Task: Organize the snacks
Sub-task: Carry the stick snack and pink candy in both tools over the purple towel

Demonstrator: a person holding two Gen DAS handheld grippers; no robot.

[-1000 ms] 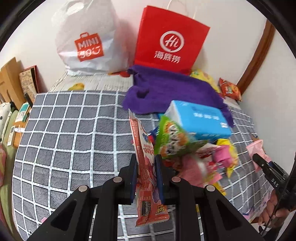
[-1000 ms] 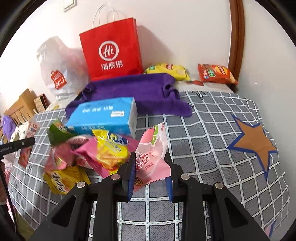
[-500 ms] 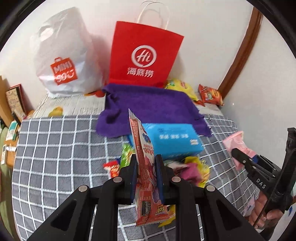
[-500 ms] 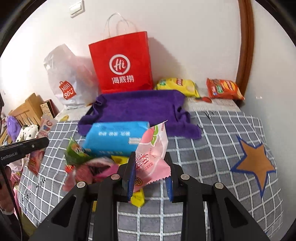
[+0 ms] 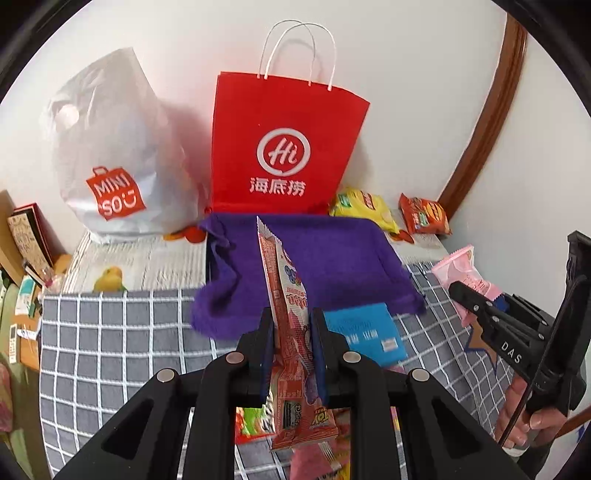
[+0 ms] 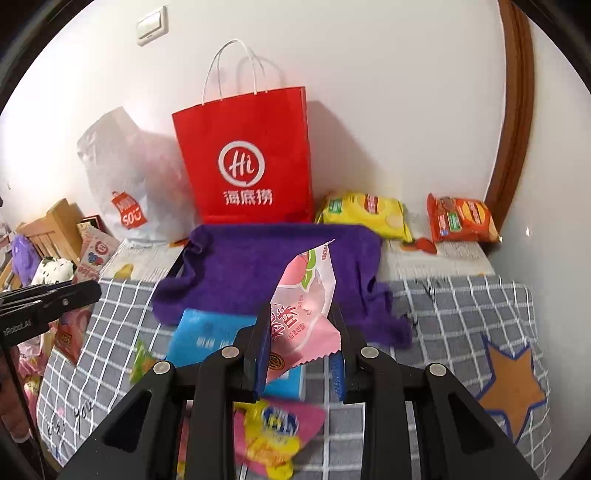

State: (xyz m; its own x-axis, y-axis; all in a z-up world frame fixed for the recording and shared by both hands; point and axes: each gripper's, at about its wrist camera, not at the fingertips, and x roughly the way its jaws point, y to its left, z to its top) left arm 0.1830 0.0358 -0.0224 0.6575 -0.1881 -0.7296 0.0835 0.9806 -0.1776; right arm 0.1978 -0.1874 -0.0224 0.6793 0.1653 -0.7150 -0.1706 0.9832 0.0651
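Left wrist view shows the left tongs [image 5: 291, 354] closed on one long, flat, red foil snack packet [image 5: 290, 332] held upright above the grid-checked bed cover [image 5: 110, 343], and at its right edge the right tongs [image 5: 476, 306] clamped on one crinkly pink snack packet [image 5: 461, 269]. Two bags stand at the wall, one stiff red paper bag [image 5: 284, 147] and one soft white plastic bag [image 5: 110, 155], behind one fuzzy purple towel [image 5: 332, 251] and one blue tissue pack [image 5: 365, 332]. Right wrist view alone shows a wall switch [image 6: 151, 26], a brown star [image 6: 511, 387] on the cover and a loose pink-and-yellow packet [image 6: 273, 432] below the tongs; two more packets, one yellow [image 6: 365, 210] and one orange [image 6: 461, 219], lie by the wall.
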